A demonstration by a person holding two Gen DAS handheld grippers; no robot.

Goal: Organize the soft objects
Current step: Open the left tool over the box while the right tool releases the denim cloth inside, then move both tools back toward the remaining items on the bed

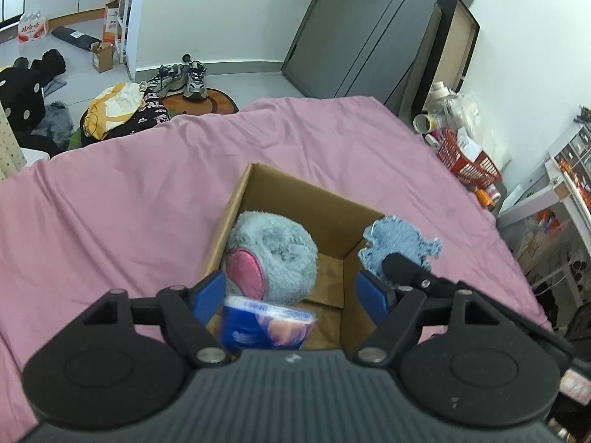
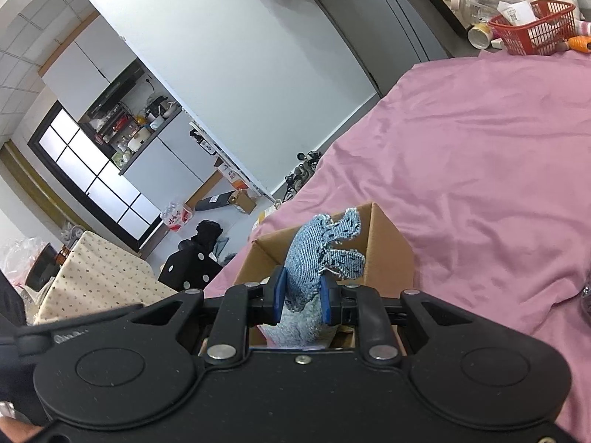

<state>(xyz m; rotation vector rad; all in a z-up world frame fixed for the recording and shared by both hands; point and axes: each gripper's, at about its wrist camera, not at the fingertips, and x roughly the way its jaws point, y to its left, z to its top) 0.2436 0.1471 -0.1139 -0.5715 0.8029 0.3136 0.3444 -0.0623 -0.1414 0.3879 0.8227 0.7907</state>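
Note:
An open cardboard box stands on the pink bed sheet. Inside it lie a fluffy light-blue plush with a pink ear and a blue tissue pack. My left gripper is open just above the box's near side, with the tissue pack loose between its blue pads. My right gripper is shut on a blue denim plush and holds it over the box. The denim plush also shows in the left wrist view at the box's right wall.
A red basket with bottles and jars stands beyond the bed's right edge. Shoes, clothes and small boxes lie on the floor past the bed's far-left edge. A grey door is behind. The pink sheet stretches around the box.

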